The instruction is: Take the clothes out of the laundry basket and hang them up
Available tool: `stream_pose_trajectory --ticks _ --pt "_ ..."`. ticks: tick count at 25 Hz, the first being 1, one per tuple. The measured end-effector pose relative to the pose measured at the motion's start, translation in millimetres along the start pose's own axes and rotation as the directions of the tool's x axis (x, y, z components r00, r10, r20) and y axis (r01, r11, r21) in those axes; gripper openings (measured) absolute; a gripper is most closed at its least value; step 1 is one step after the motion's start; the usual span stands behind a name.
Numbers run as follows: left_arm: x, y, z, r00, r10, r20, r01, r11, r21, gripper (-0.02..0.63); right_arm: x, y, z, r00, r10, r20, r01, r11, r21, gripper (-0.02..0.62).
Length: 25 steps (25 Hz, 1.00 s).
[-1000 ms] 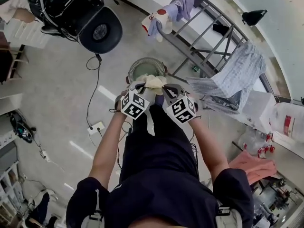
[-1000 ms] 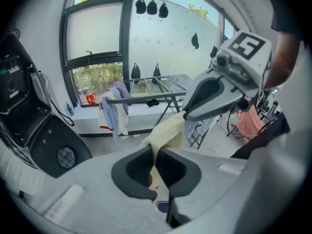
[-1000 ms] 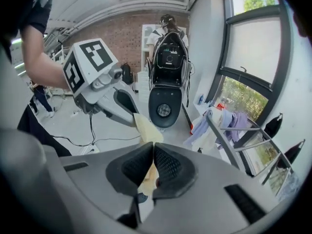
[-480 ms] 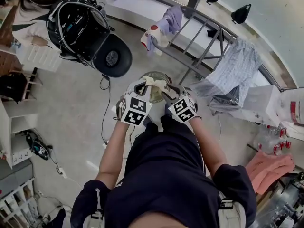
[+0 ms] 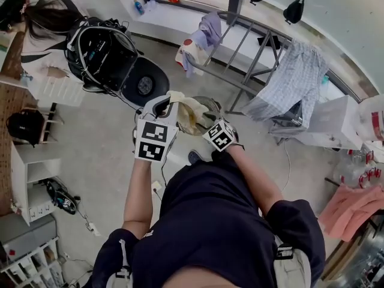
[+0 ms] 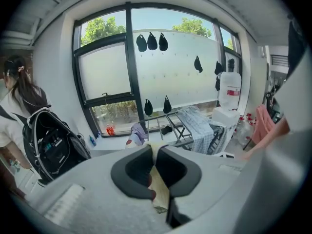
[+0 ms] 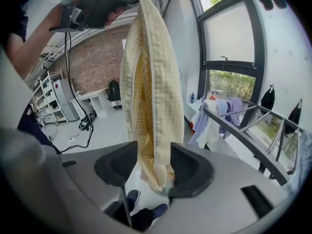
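Up in front of the person, on the near side of the drying rack [image 5: 255, 56], the left gripper [image 5: 163, 104] has its jaws pressed together on the top edge of a pale yellow waffle-weave cloth [image 5: 187, 114]. The left gripper view shows a strip of the fabric pinched between the dark pads. From that grip the cloth hangs down to the right gripper [image 5: 208, 123], which sits lower and nearer the rack. That gripper's jaws have just been opening and stand spread. The cloth's folded lower end hangs between them, not clamped. Beneath the cloth, on the floor just short of the rack, part of the round mesh laundry basket [image 5: 211, 103] shows. A blue checked shirt [image 5: 294, 80] is draped over the rack's right end. A lilac and white garment [image 5: 201, 38] hangs at the rack's left end.
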<state>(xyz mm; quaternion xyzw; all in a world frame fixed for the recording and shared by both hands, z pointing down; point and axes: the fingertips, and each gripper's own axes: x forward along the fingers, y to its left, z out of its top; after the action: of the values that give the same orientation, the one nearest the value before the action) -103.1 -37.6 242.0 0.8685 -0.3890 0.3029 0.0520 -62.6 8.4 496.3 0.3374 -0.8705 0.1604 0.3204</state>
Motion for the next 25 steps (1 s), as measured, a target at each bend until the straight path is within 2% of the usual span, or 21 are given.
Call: stream_pose_trajectory --ticks 3,7,8,10,11,15,18,21,25 --pt "-11 0 12 1.0 -0.003 0.03 0.003 1.0 -0.014 0.028 10 7 5 1.0 0.013 0.006 -0.013 1.0 0.008 0.219" --pt "-22 2 24 0.998 0.006 0.064 -0.005 1.0 -0.015 0.028 24 -2 15 1.0 0.007 0.029 -0.009 0.997 0.08 0.218" --pt "-24 3 24 0.998 0.008 0.069 -0.007 1.0 -0.017 0.028 23 -8 17 0.999 -0.021 0.034 0.018 0.996 0.087 0.175" --pt "-28 7 24 0.997 0.017 0.077 -0.014 0.999 -0.035 0.028 15 -24 18 0.994 -0.096 0.042 0.092 0.992 0.088 0.05" --pt "-30 12 23 0.996 0.024 0.08 -0.02 0.999 -0.05 0.028 8 -31 17 0.991 -0.126 0.048 0.121 0.989 0.089 0.026" --pt "-34 36 17 0.995 0.049 0.084 -0.04 0.993 -0.109 0.028 -28 -63 17 0.975 -0.207 0.082 0.194 0.971 0.138 0.025" --pt "-37 47 15 0.994 0.052 0.097 -0.038 0.989 -0.146 0.028 -58 -80 21 0.96 -0.259 0.109 0.243 0.96 0.139 0.025" --pt "-39 50 16 0.992 0.044 0.118 -0.024 0.985 -0.171 0.028 -81 -86 25 0.953 -0.277 0.121 0.26 0.956 0.138 0.023" --pt "-37 50 18 0.99 0.026 0.137 -0.001 0.983 -0.182 0.028 -104 -92 26 0.945 -0.301 0.131 0.275 0.943 0.185 0.015"
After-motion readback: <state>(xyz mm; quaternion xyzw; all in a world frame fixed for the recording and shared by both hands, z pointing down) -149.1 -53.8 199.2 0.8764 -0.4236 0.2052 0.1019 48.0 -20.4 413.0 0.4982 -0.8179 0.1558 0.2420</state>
